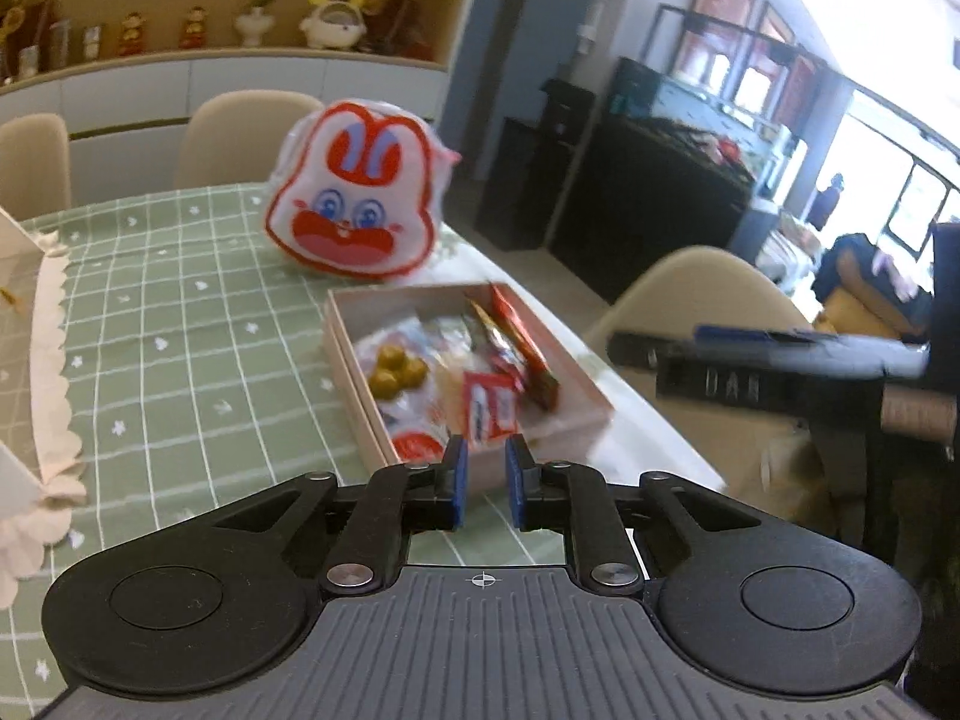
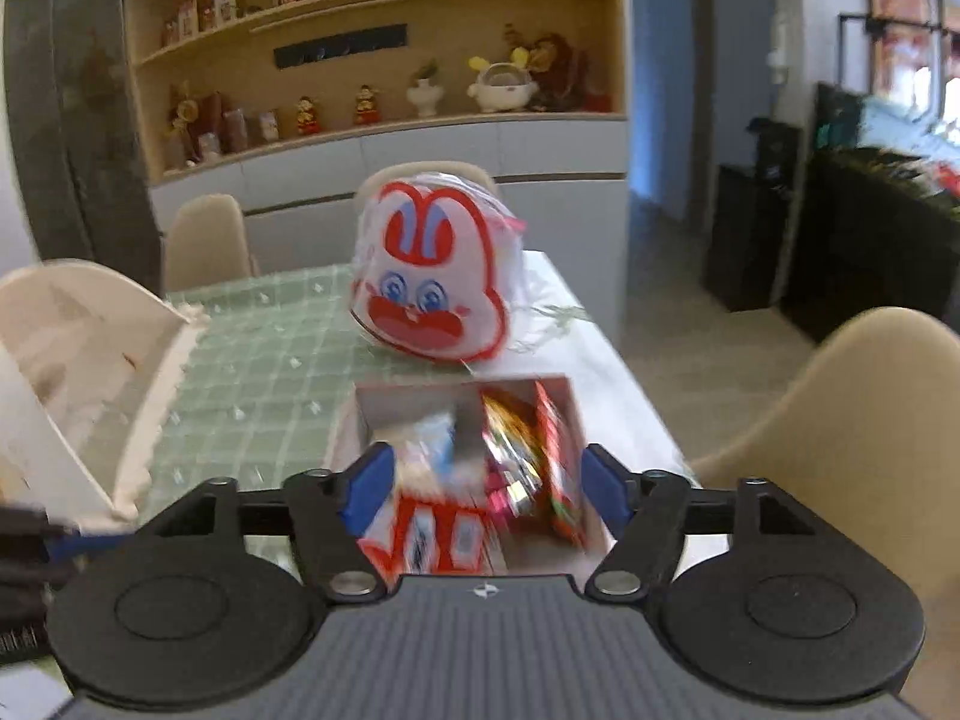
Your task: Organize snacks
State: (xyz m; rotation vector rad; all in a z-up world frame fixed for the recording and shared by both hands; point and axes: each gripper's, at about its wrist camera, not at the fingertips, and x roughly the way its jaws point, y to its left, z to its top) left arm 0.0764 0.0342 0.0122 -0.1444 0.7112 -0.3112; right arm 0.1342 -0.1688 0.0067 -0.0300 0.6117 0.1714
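Observation:
A shallow pink box (image 1: 576, 387) of mixed snack packets sits near the table's right edge. It holds red-and-white wrappers (image 1: 489, 408), a packet with round green-yellow pieces (image 1: 396, 372) and a red bar (image 1: 522, 348). My left gripper (image 1: 483, 480) hovers just before the box's near end, jaws narrowly apart and empty. My right gripper (image 2: 486, 489) is open wide over the same box (image 2: 414, 399), with the snacks between its blue pads (image 2: 372, 483). A rabbit-face bag (image 1: 357, 198) stands behind the box and also shows in the right wrist view (image 2: 435, 282).
The table has a green checked cloth (image 1: 180, 330). A white scalloped-edge box (image 2: 78, 384) stands at the left. Beige chairs surround the table, one at the right (image 2: 852, 420). The right gripper's body shows in the left wrist view (image 1: 780, 372).

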